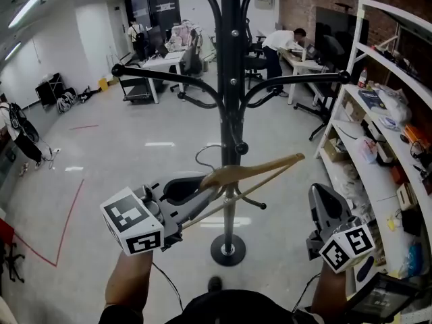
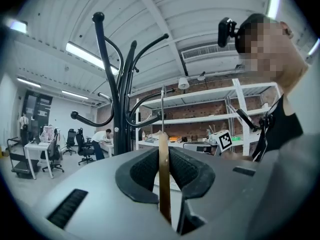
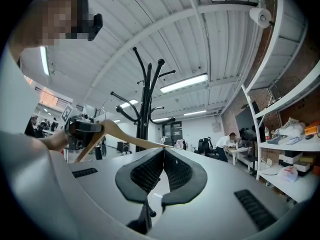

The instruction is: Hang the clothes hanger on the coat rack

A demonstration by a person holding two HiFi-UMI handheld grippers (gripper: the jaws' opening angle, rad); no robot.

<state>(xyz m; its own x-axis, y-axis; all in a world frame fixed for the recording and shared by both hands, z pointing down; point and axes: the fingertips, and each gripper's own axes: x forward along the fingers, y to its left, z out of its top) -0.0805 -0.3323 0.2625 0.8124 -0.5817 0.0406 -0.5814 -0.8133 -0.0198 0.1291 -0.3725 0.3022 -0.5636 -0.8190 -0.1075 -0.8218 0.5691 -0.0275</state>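
Observation:
The black coat rack (image 1: 230, 100) stands straight ahead on a round base (image 1: 228, 250), its curved arms spreading left and right. A wooden hanger (image 1: 255, 170) with a wire hook (image 1: 204, 155) hangs level just in front of the pole, below the arms. My left gripper (image 1: 202, 185) is shut on the hanger's left end. In the left gripper view the wood (image 2: 163, 174) stands edge-on between the pads, with the rack (image 2: 120, 94) beyond. My right gripper (image 1: 322, 194) is lower right, apart from the hanger, its jaws (image 3: 163, 153) closed on nothing. The right gripper view shows the hanger (image 3: 122, 135) to its left.
White shelving (image 1: 378, 160) full of small items runs along the right, close to my right gripper. Desks and office chairs (image 1: 162, 63) and a bending person (image 1: 277, 46) are far behind the rack. Red tape (image 1: 67, 221) marks the floor at left.

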